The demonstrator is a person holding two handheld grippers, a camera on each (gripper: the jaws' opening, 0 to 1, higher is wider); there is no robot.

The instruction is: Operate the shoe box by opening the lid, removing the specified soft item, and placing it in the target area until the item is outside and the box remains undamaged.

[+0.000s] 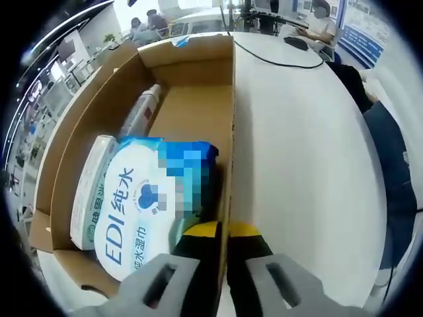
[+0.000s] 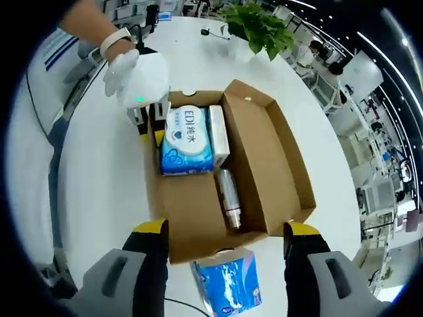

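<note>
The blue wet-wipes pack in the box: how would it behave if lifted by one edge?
The wet-wipes pack is a soft film pouch, so it would likely sag. Its glossy wrapper may slip. It sits wedged between the box wall and a white pack, so it may drag.

It was an open-plan office. The white table [image 2: 106, 178] was the centre of it. On its far end stood a potted plant [image 2: 256, 26], with a mouse [image 2: 206, 31] and cable nearby. Beyond the table, people sat at desks [image 1: 310, 23], and a keyboard [image 1: 296, 43] lay at the table's edge near them. Off to one side of the table ran rows of workstations [image 2: 377, 191] under strip ceiling lights [image 1: 63, 30].
</note>
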